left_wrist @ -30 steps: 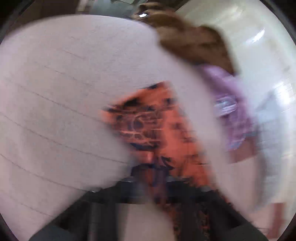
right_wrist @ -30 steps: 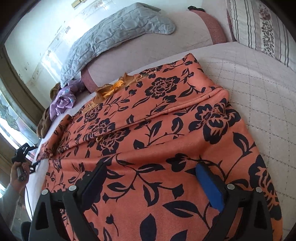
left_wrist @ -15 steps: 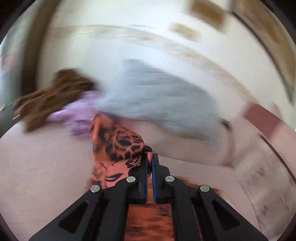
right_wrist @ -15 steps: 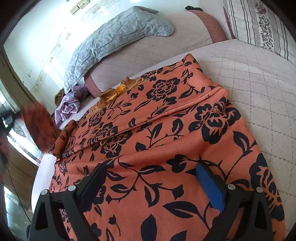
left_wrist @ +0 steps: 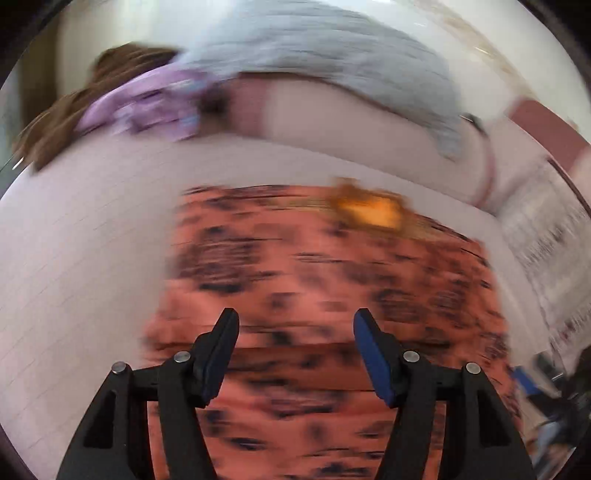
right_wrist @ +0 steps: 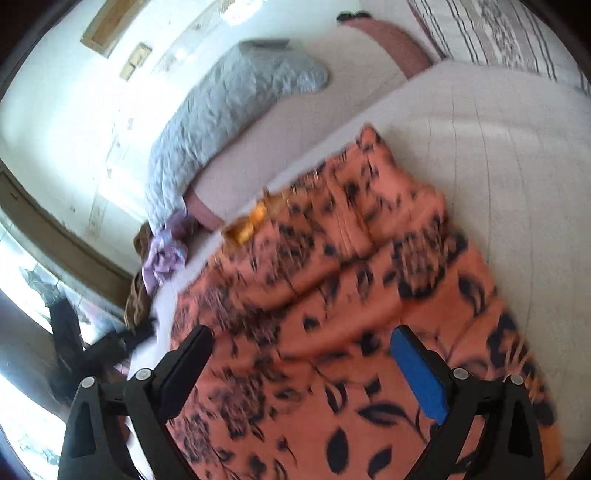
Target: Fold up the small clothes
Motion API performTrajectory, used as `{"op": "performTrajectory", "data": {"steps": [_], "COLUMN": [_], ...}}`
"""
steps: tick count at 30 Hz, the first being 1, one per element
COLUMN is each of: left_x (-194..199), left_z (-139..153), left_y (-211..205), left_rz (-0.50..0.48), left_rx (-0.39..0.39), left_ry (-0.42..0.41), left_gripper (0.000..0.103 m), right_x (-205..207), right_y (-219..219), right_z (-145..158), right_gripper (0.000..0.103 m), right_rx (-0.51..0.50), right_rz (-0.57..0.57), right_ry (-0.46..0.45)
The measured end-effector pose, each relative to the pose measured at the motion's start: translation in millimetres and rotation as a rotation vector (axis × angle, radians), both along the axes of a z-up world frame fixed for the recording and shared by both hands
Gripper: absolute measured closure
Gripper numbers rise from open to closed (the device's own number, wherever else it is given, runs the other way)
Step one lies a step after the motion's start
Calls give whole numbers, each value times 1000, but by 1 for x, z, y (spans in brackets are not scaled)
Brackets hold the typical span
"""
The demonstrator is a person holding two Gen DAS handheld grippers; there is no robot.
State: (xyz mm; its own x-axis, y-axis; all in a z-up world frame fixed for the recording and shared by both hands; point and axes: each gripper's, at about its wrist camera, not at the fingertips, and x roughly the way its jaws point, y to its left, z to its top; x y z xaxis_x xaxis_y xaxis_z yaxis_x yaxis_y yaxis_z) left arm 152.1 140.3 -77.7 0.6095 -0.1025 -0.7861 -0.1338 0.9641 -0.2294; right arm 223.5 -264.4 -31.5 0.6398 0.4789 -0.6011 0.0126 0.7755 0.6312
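An orange garment with dark flowers (left_wrist: 332, 280) (right_wrist: 354, 317) lies flat on the pale quilted bed (left_wrist: 88, 236) (right_wrist: 498, 155), an orange-gold trim (left_wrist: 373, 210) (right_wrist: 251, 225) at its far end. My left gripper (left_wrist: 295, 325) hovers over the garment's near part; its jaws are opening and nothing is between them. My right gripper (right_wrist: 301, 339) stands open above the garment's other side, its blue pad (right_wrist: 417, 373) clear of the cloth. Both views are blurred by motion.
A grey quilted blanket (left_wrist: 332, 70) (right_wrist: 221, 118) lies along the bed's far side. A lilac garment (left_wrist: 147, 99) (right_wrist: 166, 254) and a brown one (left_wrist: 74, 107) (right_wrist: 138, 299) are heaped beside it. A striped pillow (right_wrist: 517, 33) lies at the far right.
My left gripper, shut on a fold of the orange garment earlier, has carried it across, let go and opened over the flat cloth. My right gripper has lifted and rolled a little.
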Motion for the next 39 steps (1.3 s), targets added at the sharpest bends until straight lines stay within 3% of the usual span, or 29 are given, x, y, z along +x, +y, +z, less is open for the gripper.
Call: {"op": "performTrajectory", "data": {"steps": [5, 11, 12, 15, 16, 18, 21, 23, 24, 25, 26, 29, 31, 36, 39], "left_x": [-12, -30, -34, -34, -36, -40, -41, -41, -39, -38, -37, -39, -40, -36, -30], "left_z": [-22, -37, -41, -47, -49, -50, -48, -46, -47, -48, -49, -49, -47, -36, -25], "left_y": [61, 80, 84, 90, 93, 101, 109, 109, 107, 106, 105, 103, 107, 101, 86], "left_rz": [121, 115, 109, 103, 104, 119, 145, 148, 141, 135, 130, 129, 139, 134, 86], "left_rx": [-77, -119, -126, -128, -131, -160, -202, -205, -201, -200, -197, -160, -163, -155, -140], "left_ry": [41, 15, 12, 5, -2, -15, -40, -58, -55, -49, -43, -36, -41, -56, -70], "left_gripper": [38, 38, 38, 38, 38, 38, 38, 38, 38, 38, 38, 38, 38, 38, 38], "right_x": [64, 162, 172, 188, 188, 184, 173, 165, 163, 165, 174, 177, 170, 148, 143], "right_y": [-1, 22, 28, 45, 49, 65, 77, 74, 71, 70, 69, 49, 32, 1, 12], "right_z": [19, 2, -4, -25, -25, -4, 53, 85, 90, 84, 61, 4, -9, 19, 32], "right_gripper": [4, 7, 12, 78, 87, 88, 88, 85, 67, 18, 1, 3, 5, 5, 3], "right_rx": [-38, -290, -324, -374, -390, -489, -597, -608, -627, -654, -657, -610, -554, -418, -283], "right_rz": [-10, 51, 70, 150, 162, 195, 163, 107, 63, 45, 96, 89, 29, -20, 64], "right_ry": [29, 183, 211, 316, 320, 261, 97, -4, -34, -28, 42, 218, 249, 144, 95]}}
